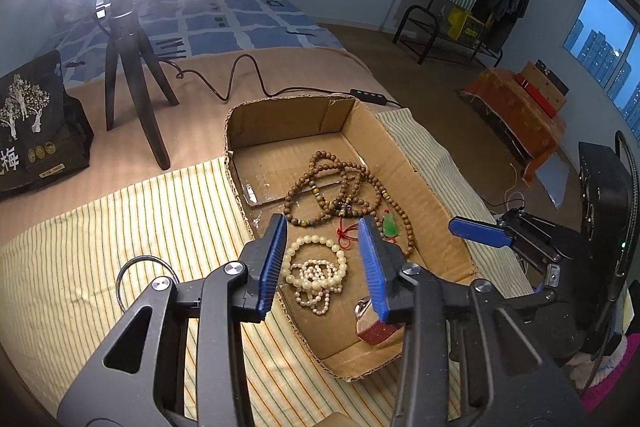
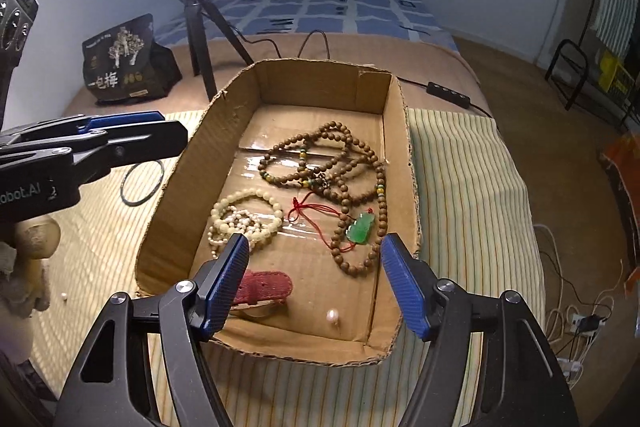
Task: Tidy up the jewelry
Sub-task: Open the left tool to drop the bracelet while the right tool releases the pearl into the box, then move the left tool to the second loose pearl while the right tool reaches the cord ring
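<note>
A shallow cardboard box (image 1: 430, 187) (image 2: 400, 147) sits on a striped cloth. In it lie brown wooden bead strands (image 1: 344, 187) (image 2: 340, 163), cream pearl bracelets (image 1: 316, 271) (image 2: 244, 219), a green jade pendant on a red cord (image 1: 391, 225) (image 2: 361, 229), a red watch strap (image 1: 376, 331) (image 2: 266, 285) and a loose pearl (image 2: 333, 315). My left gripper (image 1: 323, 227) is open and empty above the pearl bracelets. My right gripper (image 2: 314, 243) is open and empty over the box's near end. A dark ring bangle (image 1: 138, 275) (image 2: 142, 183) lies on the cloth left of the box.
A ring light on a black tripod (image 1: 128, 67) (image 2: 204, 39) stands behind the box, its cable and switch (image 1: 370, 97) (image 2: 448, 93) trailing right. A black snack bag (image 1: 36, 123) (image 2: 124, 61) stands at the back left. A small loose pearl (image 2: 63, 295) lies on the cloth.
</note>
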`<act>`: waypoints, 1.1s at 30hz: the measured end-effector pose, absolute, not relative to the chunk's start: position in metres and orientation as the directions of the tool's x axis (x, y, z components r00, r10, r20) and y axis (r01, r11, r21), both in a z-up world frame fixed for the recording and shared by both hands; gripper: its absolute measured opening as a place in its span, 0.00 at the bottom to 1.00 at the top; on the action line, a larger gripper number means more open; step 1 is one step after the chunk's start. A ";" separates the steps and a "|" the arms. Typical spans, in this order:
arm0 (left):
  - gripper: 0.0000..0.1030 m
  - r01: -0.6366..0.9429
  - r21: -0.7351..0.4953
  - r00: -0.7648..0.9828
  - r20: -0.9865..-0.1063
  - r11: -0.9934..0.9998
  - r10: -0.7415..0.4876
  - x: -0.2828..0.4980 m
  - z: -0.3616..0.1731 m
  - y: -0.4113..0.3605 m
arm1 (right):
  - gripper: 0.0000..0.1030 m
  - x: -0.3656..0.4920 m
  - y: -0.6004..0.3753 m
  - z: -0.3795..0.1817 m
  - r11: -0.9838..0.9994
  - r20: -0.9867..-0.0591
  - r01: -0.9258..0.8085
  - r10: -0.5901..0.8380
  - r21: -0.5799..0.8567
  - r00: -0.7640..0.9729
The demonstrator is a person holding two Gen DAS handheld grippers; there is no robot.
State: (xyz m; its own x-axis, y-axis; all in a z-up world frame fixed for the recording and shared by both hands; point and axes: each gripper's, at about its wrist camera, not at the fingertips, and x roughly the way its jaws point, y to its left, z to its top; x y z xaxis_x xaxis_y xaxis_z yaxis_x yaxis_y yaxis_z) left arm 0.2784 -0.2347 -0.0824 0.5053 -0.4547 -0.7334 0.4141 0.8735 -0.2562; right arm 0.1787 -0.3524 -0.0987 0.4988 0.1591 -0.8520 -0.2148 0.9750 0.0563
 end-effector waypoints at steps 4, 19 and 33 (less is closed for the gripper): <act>0.36 0.409 -0.257 0.511 -0.730 0.875 -0.453 0.276 -0.079 -0.230 | 0.66 0.177 -0.351 -0.098 0.975 -0.853 -0.217 0.158 0.054 0.497; 0.36 0.387 -0.218 0.561 -0.716 0.896 -0.417 0.260 -0.057 -0.181 | 0.66 0.166 -0.336 -0.078 0.970 -0.826 -0.229 0.192 0.078 0.530; 0.36 0.311 -0.199 0.605 -0.713 0.930 -0.355 0.232 -0.041 -0.097 | 0.66 0.162 -0.300 -0.060 0.950 -0.796 -0.290 0.264 0.117 0.544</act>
State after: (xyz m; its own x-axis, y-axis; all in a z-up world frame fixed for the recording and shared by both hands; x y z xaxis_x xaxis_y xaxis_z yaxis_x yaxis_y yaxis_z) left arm 0.2322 -0.0965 -0.0406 0.6049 -0.3546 -0.7130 0.3105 0.9295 -0.1989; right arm 0.1619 -0.3000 -0.0598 0.5439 0.2642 -0.7965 -0.2900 0.9499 0.1170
